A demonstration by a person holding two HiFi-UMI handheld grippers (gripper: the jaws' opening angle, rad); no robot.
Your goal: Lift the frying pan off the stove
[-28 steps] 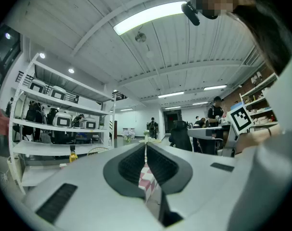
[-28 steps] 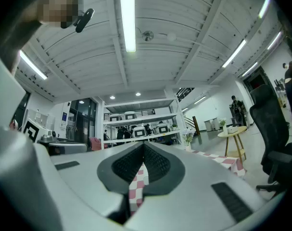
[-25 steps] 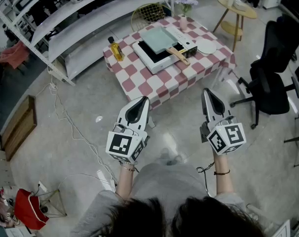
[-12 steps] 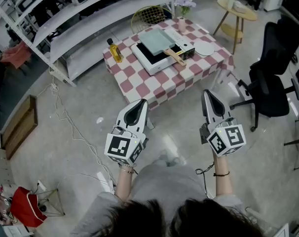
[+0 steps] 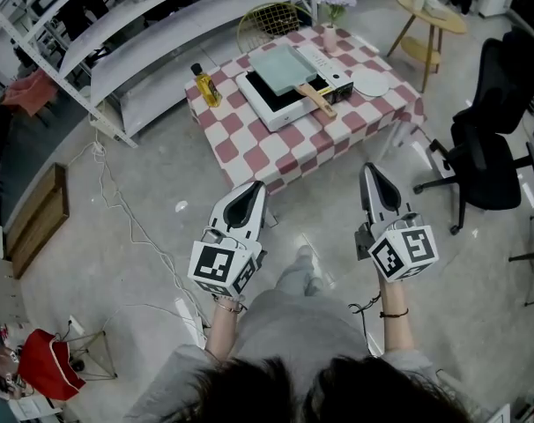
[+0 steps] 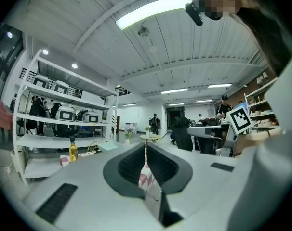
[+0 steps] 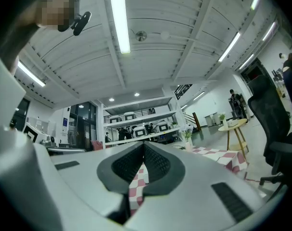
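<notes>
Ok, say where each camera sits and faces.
Head view: on the head, steeply down at checkered table and frying pan; hair, forearms, left gripper, right gripper show.
Left gripper view: on the left gripper, along its shut jaws toward the table.
Right gripper view: likewise on the right gripper.
Shared: all three see that table.

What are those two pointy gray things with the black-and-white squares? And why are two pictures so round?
A person holds a tool in each hand: the left hand-held gripper and the right hand-held gripper. They work like tongs; both are shut and empty. The patterned cubes are part of them. One picture comes from a camera on the person's head. The round ones come from cameras riding on each tool. Ahead is a table with a stove, a frying pan on it, a bottle and a plate.
</notes>
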